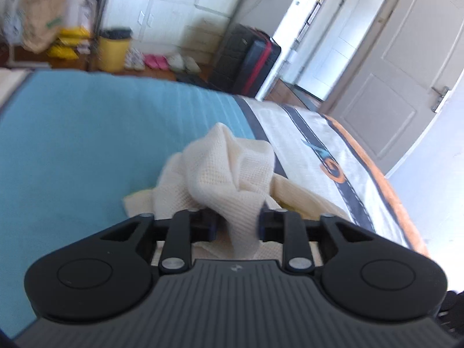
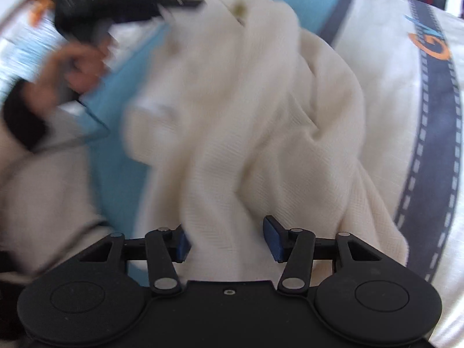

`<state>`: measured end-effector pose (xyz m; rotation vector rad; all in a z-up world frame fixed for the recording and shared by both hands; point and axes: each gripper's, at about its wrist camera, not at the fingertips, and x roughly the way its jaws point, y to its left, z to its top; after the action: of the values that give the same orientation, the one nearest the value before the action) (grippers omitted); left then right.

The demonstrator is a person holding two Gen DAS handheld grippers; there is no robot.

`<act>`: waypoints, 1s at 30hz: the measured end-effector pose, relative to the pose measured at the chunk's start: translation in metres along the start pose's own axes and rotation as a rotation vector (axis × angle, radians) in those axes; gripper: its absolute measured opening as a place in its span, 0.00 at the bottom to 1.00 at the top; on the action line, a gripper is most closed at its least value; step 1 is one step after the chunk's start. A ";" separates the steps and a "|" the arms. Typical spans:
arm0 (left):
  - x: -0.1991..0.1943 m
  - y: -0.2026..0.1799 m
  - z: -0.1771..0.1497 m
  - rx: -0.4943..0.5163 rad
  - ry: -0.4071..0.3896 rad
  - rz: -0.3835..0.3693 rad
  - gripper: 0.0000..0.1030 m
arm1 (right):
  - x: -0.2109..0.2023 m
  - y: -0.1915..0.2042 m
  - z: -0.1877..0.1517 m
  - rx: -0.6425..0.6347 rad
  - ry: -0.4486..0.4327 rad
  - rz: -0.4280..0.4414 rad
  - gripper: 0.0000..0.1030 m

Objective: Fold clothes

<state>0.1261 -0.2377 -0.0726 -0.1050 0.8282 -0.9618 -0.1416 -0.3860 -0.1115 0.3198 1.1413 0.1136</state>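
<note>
A cream waffle-knit garment [image 1: 229, 168] lies bunched on the bed where the blue sheet [image 1: 87, 145] meets a white blanket [image 1: 319, 145]. One raised fold of it runs between the pads of my left gripper [image 1: 237, 226], which stand slightly apart with a small gap at the left pad. The right wrist view is blurred. There the garment [image 2: 246, 116] spreads under my right gripper [image 2: 226, 240], whose blue pads stand apart with a ridge of cloth between them, not pinched. A hand [image 2: 72, 66] holds the left gripper [image 2: 116, 5] at the upper left.
The white blanket [image 2: 391, 72] has dark and orange stripes. Past the bed's far edge stand a yellow bin [image 1: 113, 49], several shoes [image 1: 162, 61] and dark suitcases [image 1: 249, 63]. An open door [image 1: 406, 87] is at the right. A beige sleeve [image 2: 43, 188] fills the right view's lower left.
</note>
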 end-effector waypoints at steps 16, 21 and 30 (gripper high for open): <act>-0.020 -0.035 -0.006 0.147 -0.083 0.039 0.09 | -0.105 -0.071 -0.003 0.239 -0.489 -0.617 0.06; -0.020 -0.039 -0.006 0.198 -0.068 0.117 0.09 | -0.120 -0.080 -0.006 0.298 -0.579 -0.591 0.05; -0.032 -0.062 0.047 0.317 -0.163 0.124 0.08 | -0.153 -0.103 0.055 0.133 -0.584 -0.659 0.04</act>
<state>0.1058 -0.2630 0.0051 0.1383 0.5191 -0.9422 -0.1634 -0.5326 0.0110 0.0686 0.6247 -0.6047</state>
